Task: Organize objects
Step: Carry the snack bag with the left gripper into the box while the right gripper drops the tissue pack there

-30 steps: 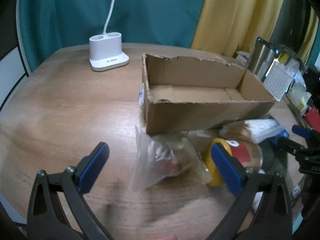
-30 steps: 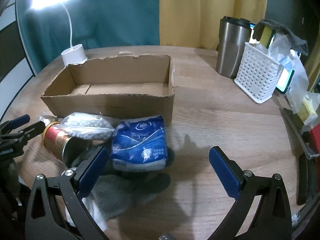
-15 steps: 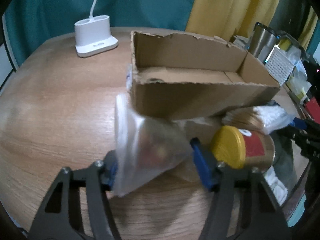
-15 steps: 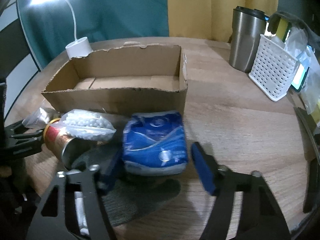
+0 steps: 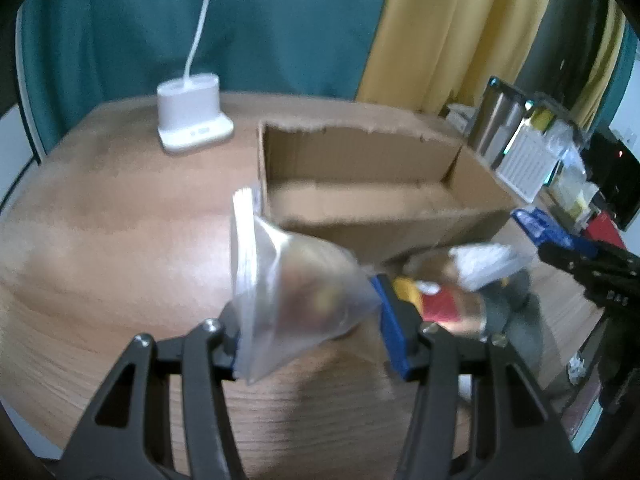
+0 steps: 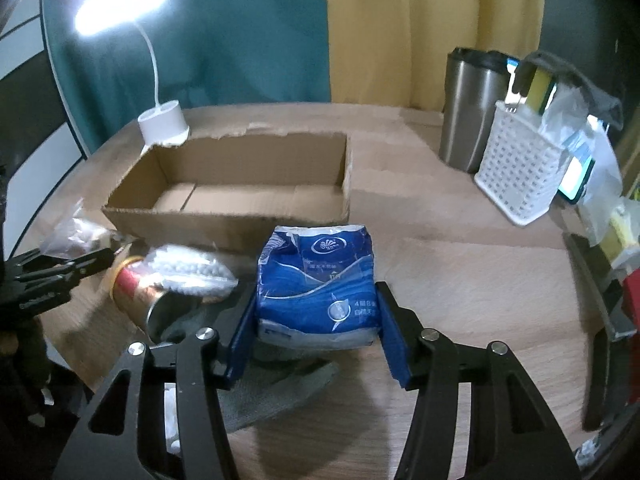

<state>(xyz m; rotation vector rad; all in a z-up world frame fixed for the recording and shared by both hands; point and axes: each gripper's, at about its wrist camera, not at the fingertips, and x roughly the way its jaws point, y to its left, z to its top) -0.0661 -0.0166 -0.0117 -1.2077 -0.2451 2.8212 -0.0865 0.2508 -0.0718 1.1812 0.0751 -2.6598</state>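
Tumbler and basket beside cardboard box

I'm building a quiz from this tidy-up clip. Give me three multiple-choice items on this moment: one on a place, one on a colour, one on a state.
1. Where does the white lamp base stand?
A. beyond the cardboard box
B. inside the box
C. on the steel tumbler

2. What colour is the tissue pack?
A. red
B. blue
C. green

3. What is the left gripper doing?
A. open over bare table
B. shut on the clear zip bag
C. shut on the tin can

Answers: 1 A, it sits on the table past the cardboard box. 2 B, its wrapper is blue with white print. 3 B, the clear zip bag sits clamped between its pads.
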